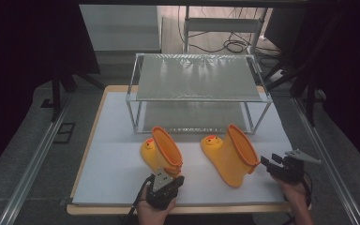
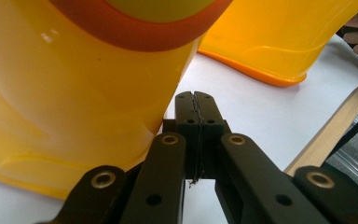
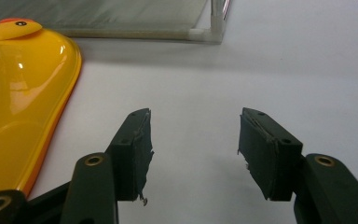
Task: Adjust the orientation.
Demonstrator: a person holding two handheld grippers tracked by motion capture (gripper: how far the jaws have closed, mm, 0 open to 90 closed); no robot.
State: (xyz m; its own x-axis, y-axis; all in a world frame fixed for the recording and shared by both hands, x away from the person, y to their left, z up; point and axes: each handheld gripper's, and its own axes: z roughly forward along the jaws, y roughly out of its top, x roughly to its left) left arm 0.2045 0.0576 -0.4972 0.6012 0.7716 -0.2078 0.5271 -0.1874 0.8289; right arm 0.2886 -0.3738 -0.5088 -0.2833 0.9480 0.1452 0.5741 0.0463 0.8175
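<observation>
Both yellow boots lie on the table before the empty wire rack; left gripper, jaws together, nudges the left boot near the front edge; right gripper, jaws apart, waits beside the right boot; shelving remains

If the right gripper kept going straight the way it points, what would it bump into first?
Probably nothing soon: the open right gripper faces bare white table. The yellow boot sits off to its side, and the rack's corner post stands far ahead; depth is unclear.
</observation>
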